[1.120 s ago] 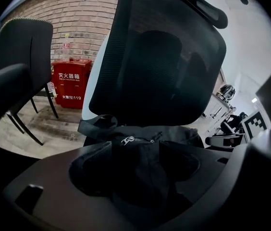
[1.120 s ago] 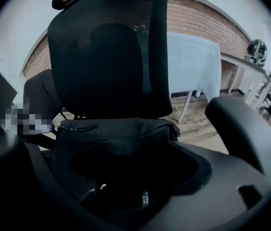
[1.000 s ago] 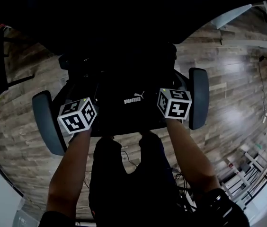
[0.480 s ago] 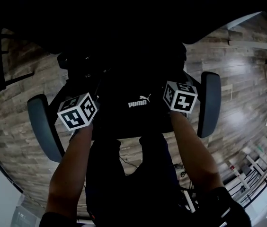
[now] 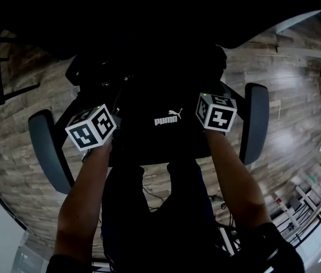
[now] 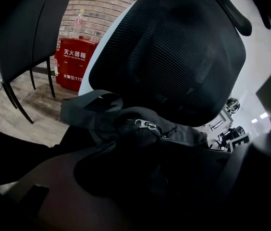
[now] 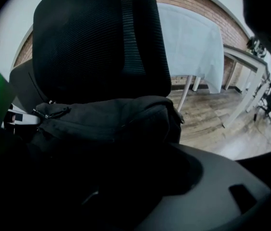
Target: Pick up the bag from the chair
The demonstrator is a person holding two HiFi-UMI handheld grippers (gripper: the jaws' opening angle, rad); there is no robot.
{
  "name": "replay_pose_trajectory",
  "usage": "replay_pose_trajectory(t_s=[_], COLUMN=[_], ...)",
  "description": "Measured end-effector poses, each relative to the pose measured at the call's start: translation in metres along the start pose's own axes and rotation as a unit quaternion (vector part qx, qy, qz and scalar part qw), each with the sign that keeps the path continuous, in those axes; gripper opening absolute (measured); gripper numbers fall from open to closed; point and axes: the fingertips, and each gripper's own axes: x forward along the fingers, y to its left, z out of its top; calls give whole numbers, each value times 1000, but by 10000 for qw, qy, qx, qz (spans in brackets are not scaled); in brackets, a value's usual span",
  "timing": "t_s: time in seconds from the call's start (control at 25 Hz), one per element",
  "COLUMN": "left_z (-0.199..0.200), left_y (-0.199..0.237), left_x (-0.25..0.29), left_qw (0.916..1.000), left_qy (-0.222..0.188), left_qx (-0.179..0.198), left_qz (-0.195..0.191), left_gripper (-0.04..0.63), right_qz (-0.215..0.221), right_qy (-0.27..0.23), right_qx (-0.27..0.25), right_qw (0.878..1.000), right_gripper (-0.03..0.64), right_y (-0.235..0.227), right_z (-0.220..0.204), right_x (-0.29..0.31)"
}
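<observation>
My forearms reach forward side by side, left gripper (image 6: pixel 140 177) and right gripper (image 7: pixel 126 177) each spread wide with one end of the black fabric bag (image 5: pixel 163 124) between its jaws. The bag lies on the black mesh office chair (image 7: pixel 102 42), with the grey armrests (image 5: pixel 44 147) close outside my grippers.

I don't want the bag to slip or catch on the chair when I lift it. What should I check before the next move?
1. Bag lying on the chair: ok.
2. Left tool at the bag, jaws apart around it: ok.
3. Right tool at the bag's other side, jaws apart around it: ok.
4. Jaws shut on the bag: not ok, both tools are open.
5. Strap free of the chair: cannot tell.
6. Armrests outside both tools: ok.
</observation>
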Motion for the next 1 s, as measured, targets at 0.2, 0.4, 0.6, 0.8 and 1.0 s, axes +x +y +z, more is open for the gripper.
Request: replay_pose_trajectory(t_s=[0.2,0.4,0.6,0.8,1.0], left_z=[-5,-2,-13,-13,-3], left_y=[-16,-30,-38,-37,-51], left_x=[-4,-11,-28,-63,-101], left_qw=[9998,9989,9966,9925,9862], left_qy=[1,-9,83,-27,-268], left_qx=[211,472,811,1217,1621], left_qz=[12,-45,-118,133,192], left_gripper=[217,137,106,71,66], right_qz=[10,115,308,612,746], right_qy=[2,27,21,68,-180], right_qx=[-85,-35,-43,-239,-419], right_qw=[10000,9999,9995,9978,9962], right_gripper=[263,182,88,69,67], right_y=[-2,6,18,43,53], right_z=[-4,6,2,-6,2], right_x=[-5,-13,-30,-58,-90])
